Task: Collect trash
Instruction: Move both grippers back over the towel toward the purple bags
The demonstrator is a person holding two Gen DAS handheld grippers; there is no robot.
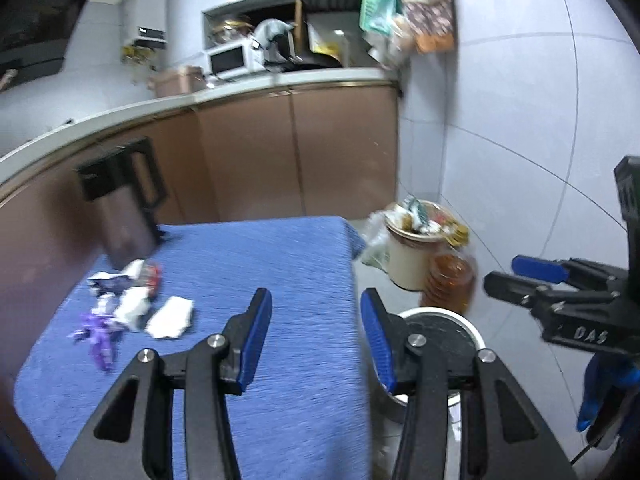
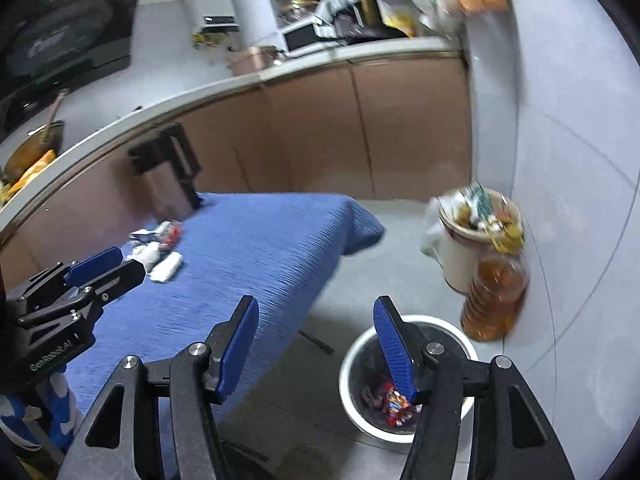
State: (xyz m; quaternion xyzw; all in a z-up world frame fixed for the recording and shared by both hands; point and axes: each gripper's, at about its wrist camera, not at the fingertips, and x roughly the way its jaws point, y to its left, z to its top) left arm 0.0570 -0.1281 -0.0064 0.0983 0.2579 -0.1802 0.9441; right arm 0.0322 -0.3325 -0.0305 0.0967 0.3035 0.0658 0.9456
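Several pieces of trash lie at the left of the blue-covered table: a crumpled white paper, a purple wrapper and a red-and-white wrapper. My left gripper hangs open and empty over the table's right part. On the floor beside the table stands a white bin with colourful wrappers inside. My right gripper is open above the bin's left rim, nothing between its fingers. Each gripper shows in the other's view: the right gripper and the left gripper.
A dark jug with a black lid stands at the table's far left corner. Against the tiled wall are a cream pot overflowing with rubbish and an amber bottle. Brown cabinets under a counter run behind the table.
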